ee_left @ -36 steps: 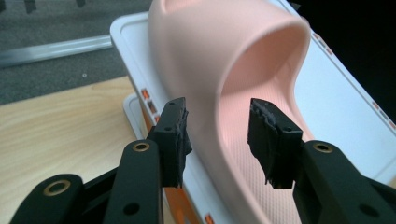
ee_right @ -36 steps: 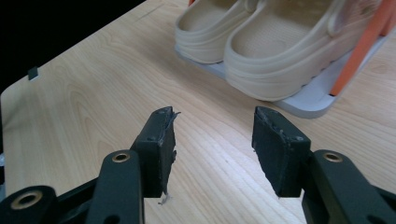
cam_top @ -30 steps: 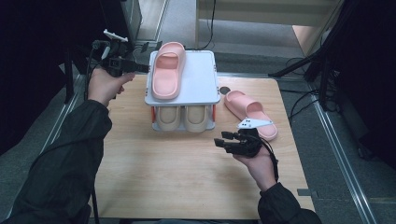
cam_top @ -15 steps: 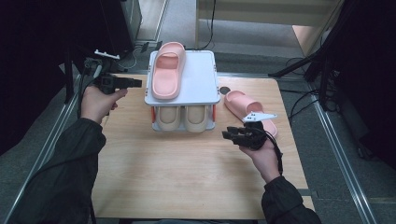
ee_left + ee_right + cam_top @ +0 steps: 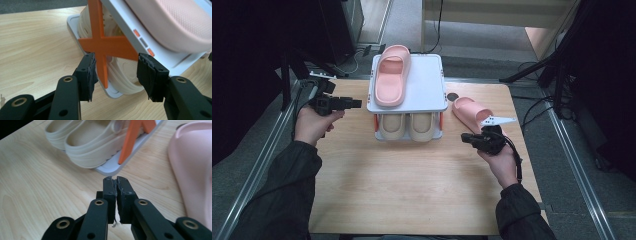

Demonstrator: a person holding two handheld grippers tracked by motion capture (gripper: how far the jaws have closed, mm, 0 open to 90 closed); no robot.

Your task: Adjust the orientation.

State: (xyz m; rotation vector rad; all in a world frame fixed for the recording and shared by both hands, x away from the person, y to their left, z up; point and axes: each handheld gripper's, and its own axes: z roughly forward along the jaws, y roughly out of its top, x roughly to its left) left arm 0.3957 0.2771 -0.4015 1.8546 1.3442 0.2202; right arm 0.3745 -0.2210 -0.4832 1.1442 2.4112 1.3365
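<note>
A white two-shelf rack (image 5: 428, 85) with orange cross braces (image 5: 105, 45) stands at the table's far middle. One pink slipper (image 5: 391, 75) lies on its top shelf, and a beige pair (image 5: 409, 127) sits on the lower shelf. A second pink slipper (image 5: 469, 111) lies on the table right of the rack. My left gripper (image 5: 354, 104) hovers left of the rack, pointing at its side. In the left gripper view it (image 5: 116, 75) is open, the brace just beyond its jaws. My right gripper (image 5: 466, 137) is beside the loose slipper (image 5: 192, 170), and in the right gripper view it (image 5: 116, 182) is shut on nothing.
The wooden table (image 5: 412, 190) has bare room in front of the rack. A small dark round spot (image 5: 453, 96) marks the table just right of the rack. Metal rails (image 5: 572, 165) run along both sides, with cables and stands on the floor beyond.
My left gripper has come down and nearer, from beside the rack's top to its side at the table's left. My right gripper has shifted slightly away and to the right.
</note>
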